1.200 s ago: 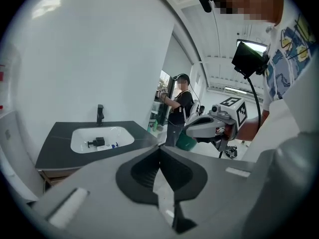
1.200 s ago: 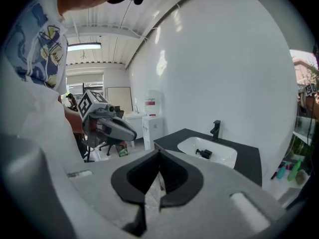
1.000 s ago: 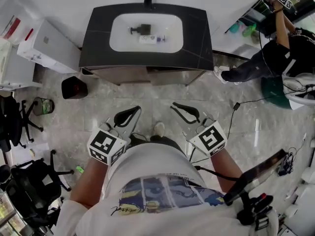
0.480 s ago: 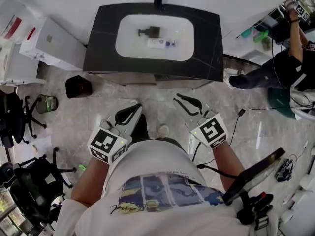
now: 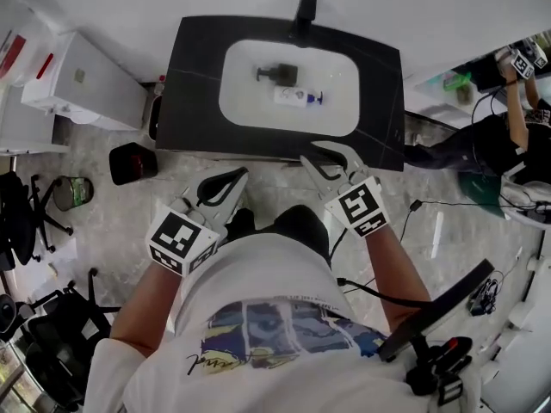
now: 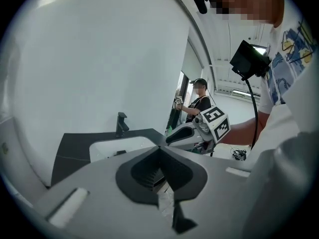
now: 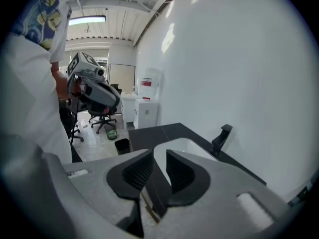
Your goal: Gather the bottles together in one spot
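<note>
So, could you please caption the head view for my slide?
A dark pump bottle and a white bottle sit in the white sink of a black counter.

My head view looks steeply down on the sink (image 5: 250, 93) from high above its front edge. The left gripper view and right gripper view sit low, near its front, angled inward across it. All three share the sink and tap (image 5: 304, 9).
</note>
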`<state>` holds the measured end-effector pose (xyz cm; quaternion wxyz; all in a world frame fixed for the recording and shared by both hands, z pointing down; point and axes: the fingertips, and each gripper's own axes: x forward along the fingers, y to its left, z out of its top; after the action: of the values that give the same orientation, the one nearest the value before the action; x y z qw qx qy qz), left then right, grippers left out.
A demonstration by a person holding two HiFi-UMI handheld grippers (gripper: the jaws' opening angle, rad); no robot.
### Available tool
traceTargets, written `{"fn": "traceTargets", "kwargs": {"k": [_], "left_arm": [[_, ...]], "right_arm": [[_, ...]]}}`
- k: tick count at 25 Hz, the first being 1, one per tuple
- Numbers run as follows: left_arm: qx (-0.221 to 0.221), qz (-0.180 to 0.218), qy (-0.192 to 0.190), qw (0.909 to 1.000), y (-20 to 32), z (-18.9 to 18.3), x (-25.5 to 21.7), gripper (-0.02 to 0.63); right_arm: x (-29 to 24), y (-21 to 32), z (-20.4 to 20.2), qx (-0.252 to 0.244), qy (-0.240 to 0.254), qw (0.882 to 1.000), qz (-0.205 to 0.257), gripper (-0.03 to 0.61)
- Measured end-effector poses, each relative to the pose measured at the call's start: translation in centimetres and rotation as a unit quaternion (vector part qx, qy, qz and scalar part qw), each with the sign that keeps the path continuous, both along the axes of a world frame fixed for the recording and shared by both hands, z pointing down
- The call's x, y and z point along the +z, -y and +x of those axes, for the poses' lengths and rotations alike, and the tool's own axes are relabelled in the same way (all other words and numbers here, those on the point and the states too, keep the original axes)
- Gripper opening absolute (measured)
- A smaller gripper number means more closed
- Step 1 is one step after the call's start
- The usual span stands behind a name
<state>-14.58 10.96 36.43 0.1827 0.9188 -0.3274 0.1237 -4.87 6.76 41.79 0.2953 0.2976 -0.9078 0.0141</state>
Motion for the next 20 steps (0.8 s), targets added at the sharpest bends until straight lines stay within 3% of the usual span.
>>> {"fn": "traceTargets", "kwargs": {"k": [11,20], "left_arm": [[-0.085,-0.008,-0.01,0.9963,4.9,-4.0,-0.7,0.003],[-0.187,-0.044,-0.011,0.9814,8.0,-4.1,-0.7,0.003]], "right_arm": [[8.1,12.9,-4.4,-0.071,-0.129,0.989,0.01,0.083],[18.0,21.6,-5.4,-0.136,-0.205,0.969,-0.022,0.104]]}}
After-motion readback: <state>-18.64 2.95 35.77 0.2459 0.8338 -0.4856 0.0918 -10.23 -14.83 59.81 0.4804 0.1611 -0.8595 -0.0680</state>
